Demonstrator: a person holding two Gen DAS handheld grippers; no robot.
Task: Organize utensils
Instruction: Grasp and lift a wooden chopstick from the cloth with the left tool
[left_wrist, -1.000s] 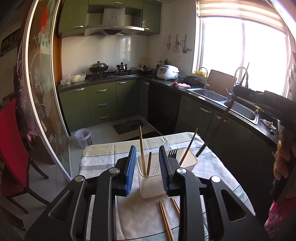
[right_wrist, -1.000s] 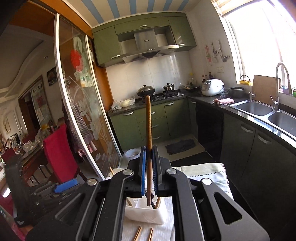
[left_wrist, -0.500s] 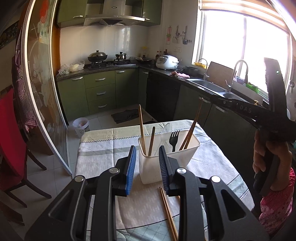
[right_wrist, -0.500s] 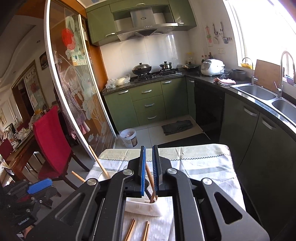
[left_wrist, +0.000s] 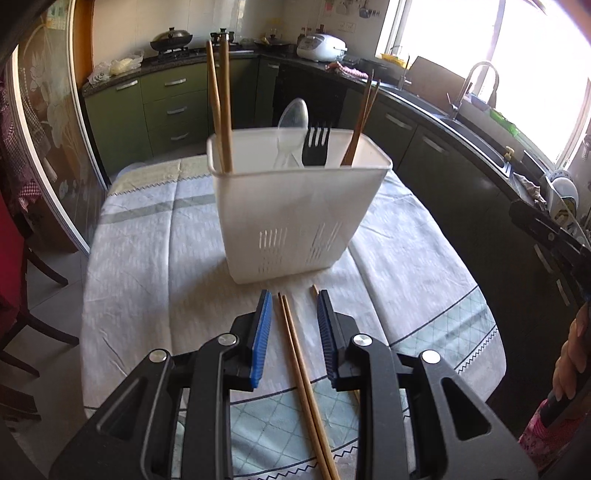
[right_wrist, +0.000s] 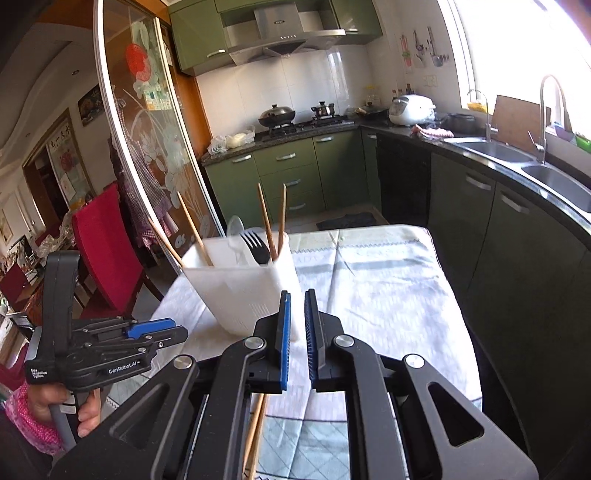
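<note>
Between the blue pads of the left gripper (left_wrist: 291, 314) a pair of chopsticks (left_wrist: 295, 354) is seen lying flat on the tablecloth (left_wrist: 147, 258), just short of the white utensil caddy (left_wrist: 295, 210). The jaws are held apart and nothing is touched by the pads. The right gripper (right_wrist: 297, 314) is nearly clenched and empty, a narrow slit being left between its pads; it is aimed at the caddy's near corner. For a clean pick, both sticks are best straddled together, the pads lowered to the cloth and closed across the pair near mid-length, so that neither stick is rolled out. The long axis of the pair is laid along the gripper's own line, one end being pointed at the caddy and the other passing under the gripper body. A third stick (left_wrist: 314, 290) is partly hidden beside the right pad
</note>
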